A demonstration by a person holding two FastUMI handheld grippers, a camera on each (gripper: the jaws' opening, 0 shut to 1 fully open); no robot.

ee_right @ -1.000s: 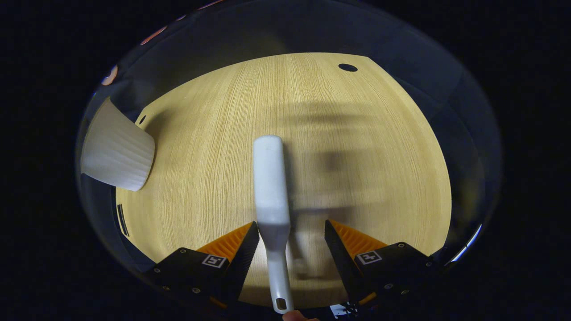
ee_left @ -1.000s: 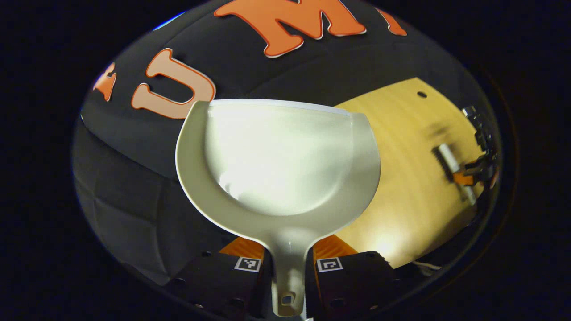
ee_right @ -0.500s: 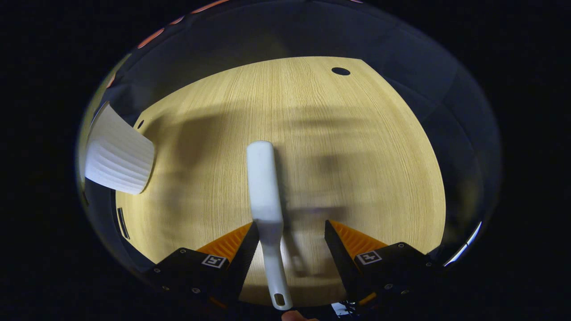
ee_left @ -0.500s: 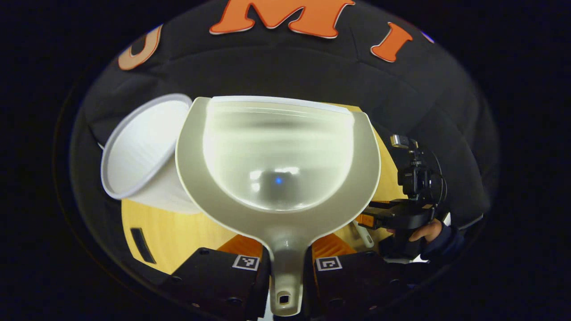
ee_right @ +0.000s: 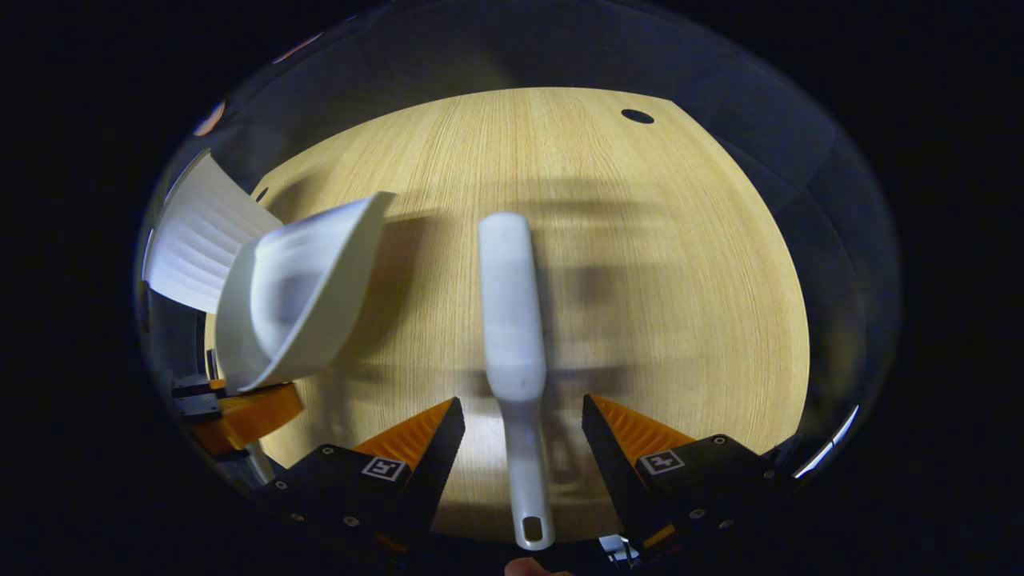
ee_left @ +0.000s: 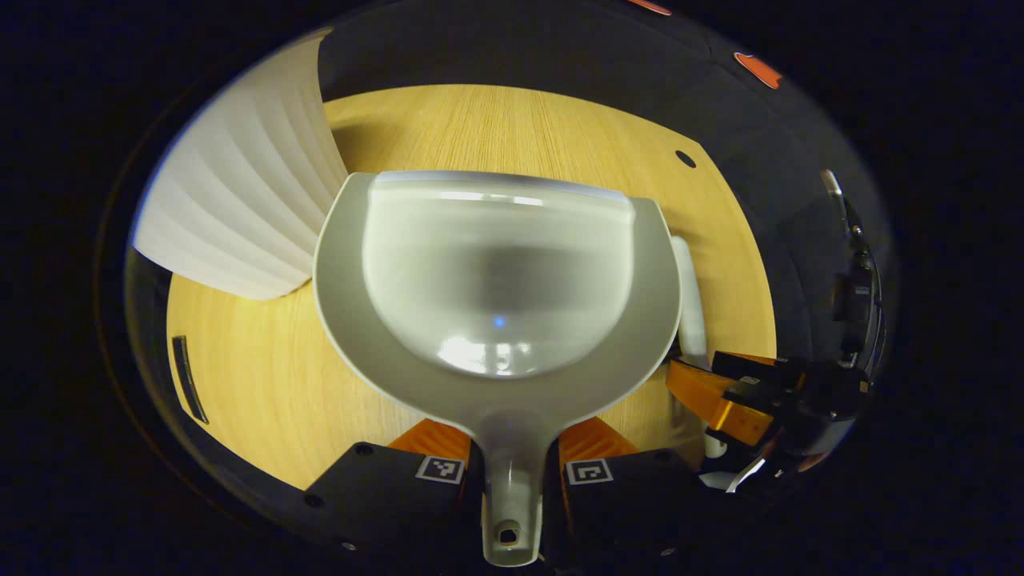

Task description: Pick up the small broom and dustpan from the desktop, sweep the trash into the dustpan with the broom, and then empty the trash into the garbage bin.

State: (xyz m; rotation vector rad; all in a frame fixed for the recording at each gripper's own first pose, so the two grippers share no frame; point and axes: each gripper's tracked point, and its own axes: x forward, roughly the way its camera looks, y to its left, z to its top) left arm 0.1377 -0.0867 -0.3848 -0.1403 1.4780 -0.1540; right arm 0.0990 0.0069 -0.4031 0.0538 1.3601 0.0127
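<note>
Left gripper view, near end: left gripper has both fingers closed tight on the handle of the dustpan. Grip is firm and centred. Pan is held level-ish above the desktop and its bowl is bare, no trash seen in it. Beyond it, to the pan's left, stands the garbage bin, ribbed wall close to the pan rim; whether they touch, we cannot tell.

Right gripper view: right gripper is spread wide. The broom runs lengthwise between the fingers w/ a clear gap each side, so neither pad presses on it. We cannot tell whether it lies flat on the wood. Farther off the desktop shows no trash.

Assessment: w/ pan and desk both bare, we judge sweeping and emptying are done, and the step in hand is putting the tools back.

Recommendations:
- Lower the pan slowly, front lip to the wood first, clear of the bin wall and the broom.
- Release the handle only once the pan sits flat, else it may tip.
- Back the right gripper straight out along the broom's line; a sideways exit would knock it.
</note>
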